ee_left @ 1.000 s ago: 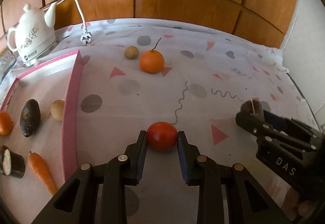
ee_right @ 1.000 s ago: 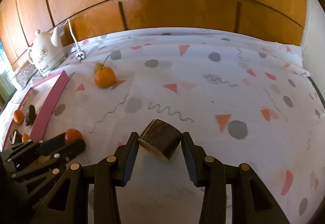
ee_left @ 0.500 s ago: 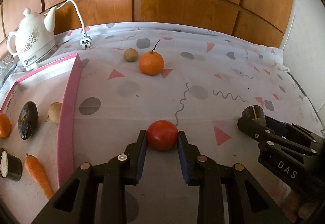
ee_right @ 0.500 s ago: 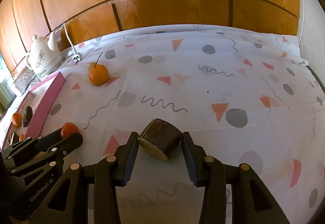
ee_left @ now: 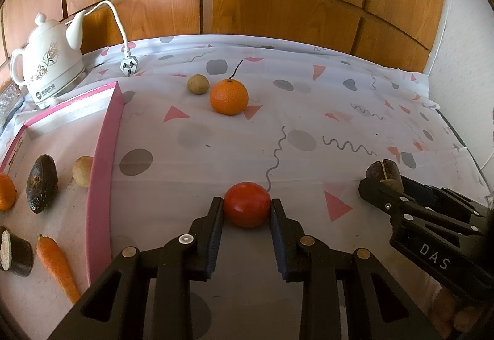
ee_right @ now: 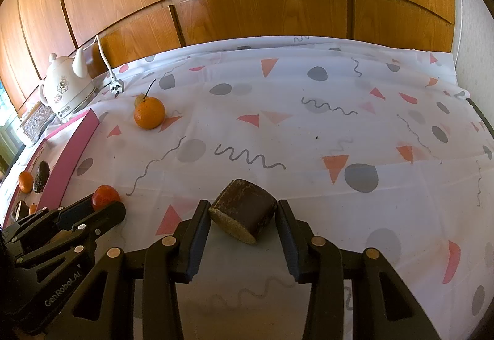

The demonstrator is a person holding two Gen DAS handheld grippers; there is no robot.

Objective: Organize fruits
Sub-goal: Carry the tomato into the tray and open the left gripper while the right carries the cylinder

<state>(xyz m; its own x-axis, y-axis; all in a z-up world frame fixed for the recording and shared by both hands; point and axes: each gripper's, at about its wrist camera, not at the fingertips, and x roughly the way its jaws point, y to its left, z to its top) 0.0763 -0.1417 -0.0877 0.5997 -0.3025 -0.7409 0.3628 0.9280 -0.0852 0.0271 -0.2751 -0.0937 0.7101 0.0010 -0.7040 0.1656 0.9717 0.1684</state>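
My left gripper (ee_left: 246, 204) is shut on a red tomato (ee_left: 247, 210), low over the patterned cloth. My right gripper (ee_right: 243, 205) is shut on a dark brown cut chunk (ee_right: 244, 216) with a pale cut face. Each gripper also shows at the edge of the other's view, the right one with its chunk (ee_left: 383, 170), the left one with the tomato (ee_right: 105, 196). A pink-rimmed tray (ee_left: 102, 161) lies to the left. It holds an avocado (ee_left: 41, 182), a small brown fruit (ee_left: 82, 171), an orange (ee_left: 6, 195), a carrot (ee_left: 57, 266) and another dark cut piece (ee_left: 15, 253).
An orange with a stem (ee_left: 229, 97) and a small brown fruit (ee_left: 198, 84) sit on the cloth farther back. A white kettle (ee_left: 51, 59) and its plug (ee_left: 128, 67) stand at the back left. Wooden panels close the back, a white wall the right.
Both grippers keep their hold and stay almost still. The right wrist view has swung slightly.
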